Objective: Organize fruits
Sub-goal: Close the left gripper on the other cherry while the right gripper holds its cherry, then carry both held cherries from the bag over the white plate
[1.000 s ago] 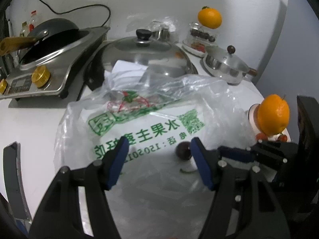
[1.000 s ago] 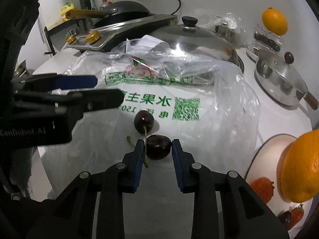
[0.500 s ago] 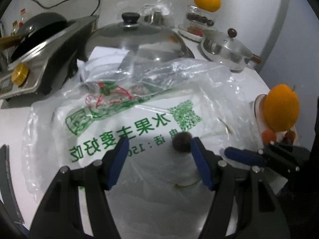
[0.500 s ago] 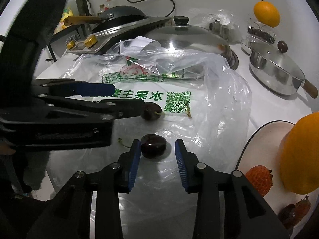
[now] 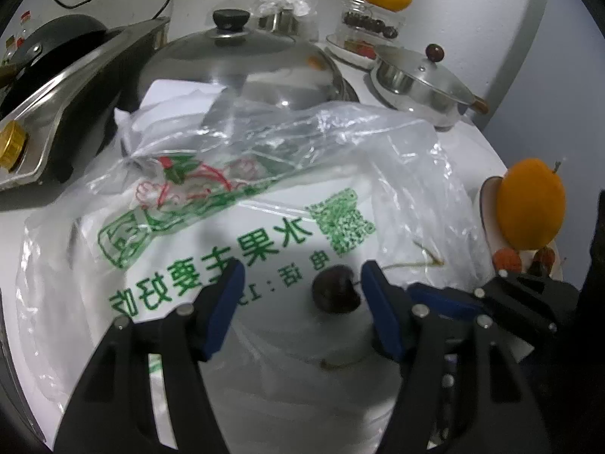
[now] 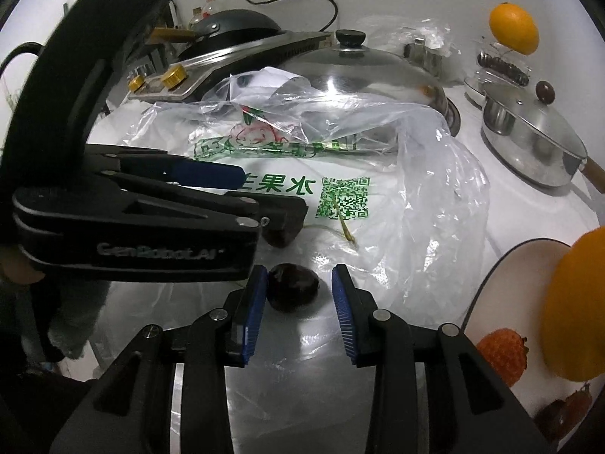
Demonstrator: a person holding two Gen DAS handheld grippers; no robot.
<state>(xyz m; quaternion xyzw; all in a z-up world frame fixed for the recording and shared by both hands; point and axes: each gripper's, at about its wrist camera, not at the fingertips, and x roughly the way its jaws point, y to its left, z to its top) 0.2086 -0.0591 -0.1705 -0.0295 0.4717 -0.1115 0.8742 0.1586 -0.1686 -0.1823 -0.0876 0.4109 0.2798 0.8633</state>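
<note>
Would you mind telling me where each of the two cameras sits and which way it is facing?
Left wrist view: on the left gripper, looking down along its fingers at a cherry on the printed plastic bag; the right gripper shows at lower right.
Right wrist view: on the right gripper, looking down at another cherry between its open fingers; the left gripper crosses from the left.
Shared: the bag, domed steel lid, small lidded pot, plate and orange.

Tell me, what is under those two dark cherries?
Both cherries lie on a clear plastic bag with green print, spread over the white counter. Whatever lies beneath each cherry itself is hidden.
</note>
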